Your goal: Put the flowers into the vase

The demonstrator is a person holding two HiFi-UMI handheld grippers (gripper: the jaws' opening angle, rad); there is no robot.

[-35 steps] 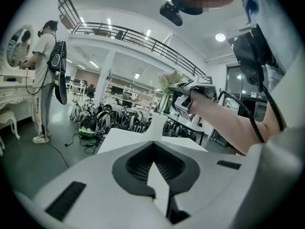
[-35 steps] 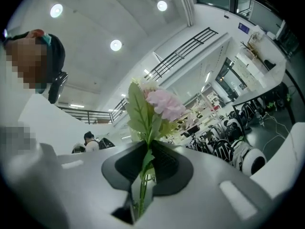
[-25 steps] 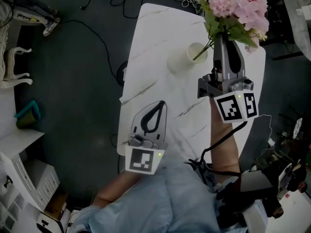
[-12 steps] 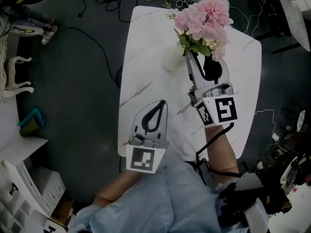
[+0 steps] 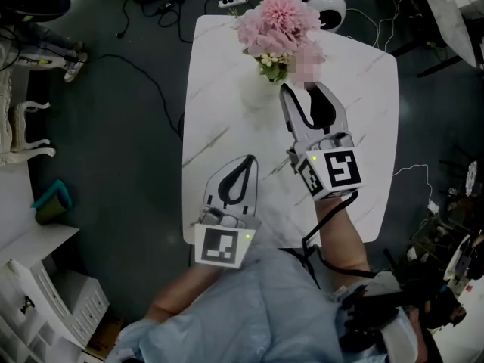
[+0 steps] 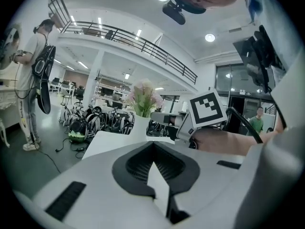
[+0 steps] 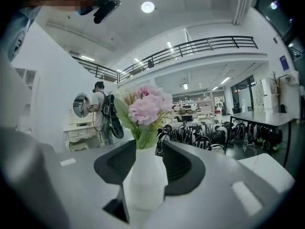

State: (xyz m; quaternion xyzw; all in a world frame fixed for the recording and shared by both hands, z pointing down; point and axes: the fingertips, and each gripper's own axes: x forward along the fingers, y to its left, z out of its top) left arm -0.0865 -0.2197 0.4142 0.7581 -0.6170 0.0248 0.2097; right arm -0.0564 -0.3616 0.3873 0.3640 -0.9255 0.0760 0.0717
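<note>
The pink flowers (image 5: 278, 17) stand in the white vase (image 5: 255, 94) at the far end of the white marble table (image 5: 363, 127). My right gripper (image 5: 304, 89) is just this side of the vase; its jaws have just been opening and stand open, free of the stems. In the right gripper view the vase (image 7: 145, 180) and the flowers (image 7: 147, 106) show through the gap of that gripper (image 7: 148, 149), the pads apart from them. My left gripper (image 5: 234, 176) hovers shut and empty over the near left of the table. The left gripper view shows the flowers (image 6: 143, 97) ahead.
Cables and a power strip (image 5: 231, 2) lie on the dark floor beyond the table. A round white device (image 5: 329, 6) sits past the far edge. A person with a backpack (image 6: 35, 75) stands off to the left. White shelving (image 5: 45, 301) is at the near left.
The right gripper came down with the flowers, set their stems in the vase, opened its jaws and let go. The left gripper has hardly moved.
</note>
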